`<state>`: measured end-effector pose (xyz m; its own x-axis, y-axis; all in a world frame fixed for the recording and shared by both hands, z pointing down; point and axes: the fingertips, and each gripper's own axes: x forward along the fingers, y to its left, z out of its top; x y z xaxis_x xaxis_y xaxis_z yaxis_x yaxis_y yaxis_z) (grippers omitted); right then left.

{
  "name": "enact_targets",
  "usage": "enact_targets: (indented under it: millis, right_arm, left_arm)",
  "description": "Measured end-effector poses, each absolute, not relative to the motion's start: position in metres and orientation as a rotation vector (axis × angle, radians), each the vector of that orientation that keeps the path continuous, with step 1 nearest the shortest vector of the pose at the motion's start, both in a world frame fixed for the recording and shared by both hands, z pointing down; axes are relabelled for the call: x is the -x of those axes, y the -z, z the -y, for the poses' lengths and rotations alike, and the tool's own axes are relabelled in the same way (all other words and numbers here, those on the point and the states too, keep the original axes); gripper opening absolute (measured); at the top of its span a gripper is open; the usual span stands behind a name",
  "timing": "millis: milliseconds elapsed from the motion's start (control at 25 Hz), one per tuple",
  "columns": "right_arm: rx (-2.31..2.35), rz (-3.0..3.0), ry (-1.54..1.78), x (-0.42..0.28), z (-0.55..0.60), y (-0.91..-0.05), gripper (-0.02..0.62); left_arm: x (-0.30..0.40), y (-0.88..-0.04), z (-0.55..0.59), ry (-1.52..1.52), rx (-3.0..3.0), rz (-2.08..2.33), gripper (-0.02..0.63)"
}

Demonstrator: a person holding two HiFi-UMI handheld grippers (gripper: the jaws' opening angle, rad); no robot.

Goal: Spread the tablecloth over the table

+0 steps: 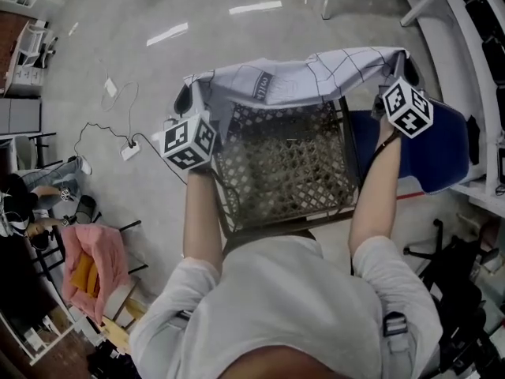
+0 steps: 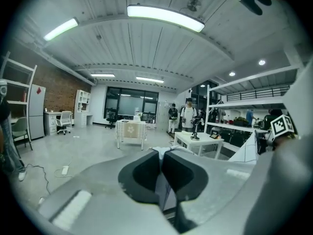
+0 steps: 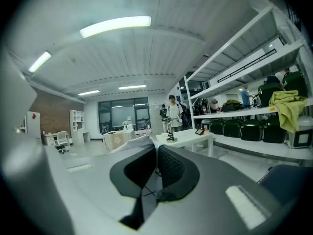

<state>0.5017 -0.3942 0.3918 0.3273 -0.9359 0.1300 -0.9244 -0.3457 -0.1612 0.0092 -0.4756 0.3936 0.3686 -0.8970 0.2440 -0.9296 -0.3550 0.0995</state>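
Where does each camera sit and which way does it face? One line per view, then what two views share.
Head view: on the person's head, facing steeply down at the tablecloth stretched along the lattice table's far edge; arms, left gripper, right gripper show.
Left gripper view: on that gripper, facing level across the room; its jaws shut on tablecloth.
Right gripper view: likewise, jaws shut on tablecloth.
Shared: both gripper views show the white table.

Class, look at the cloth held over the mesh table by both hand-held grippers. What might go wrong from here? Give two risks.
1. The left hand-held gripper and the right hand-held gripper each pinch only a thin edge of the tablecloth, so a tug may pull it free.
2. The tablecloth hangs bunched along the far side of the table; it might land creased or snag on the open mesh top.
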Motion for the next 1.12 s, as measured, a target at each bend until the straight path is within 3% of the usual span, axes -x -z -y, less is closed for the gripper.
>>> enact_targets:
  millis: [280, 480, 600, 760, 960, 1120]
  right_arm:
    - [2.321, -2.049, 0.358, -0.392, 0.394, -0.418, 0.008]
    - [2.122, -2.291, 0.513, -0.255, 0.372, -0.459, 0.008]
    - [2.067, -2.292, 0.611, -0.214, 0.350, -0.476, 0.008]
    - [2.172, -2.092, 0.585, -0.278, 0.320, -0.461, 0.008]
    - [2.443, -1.820, 0.499, -0.428, 0.262, -0.422, 0.008]
    - [2.648, -1.698, 0.351, -0.467, 0.227, -0.397, 0.008]
  left_arm:
    - [0.059, -0.421, 0.439, -0.252, -2.227, 1.783, 0.023]
    - [0.154, -0.410, 0.406, -0.115, -2.065, 1.915, 0.023]
    - [0.211, -0.390, 0.383, -0.037, -2.001, 2.012, 0.023]
    - [0.212, -0.395, 0.370, -0.014, -2.020, 1.961, 0.023]
    - [0.132, -0.412, 0.355, -0.060, -2.184, 1.738, 0.023]
    - [0.084, -0.411, 0.341, -0.090, -2.302, 1.593, 0.023]
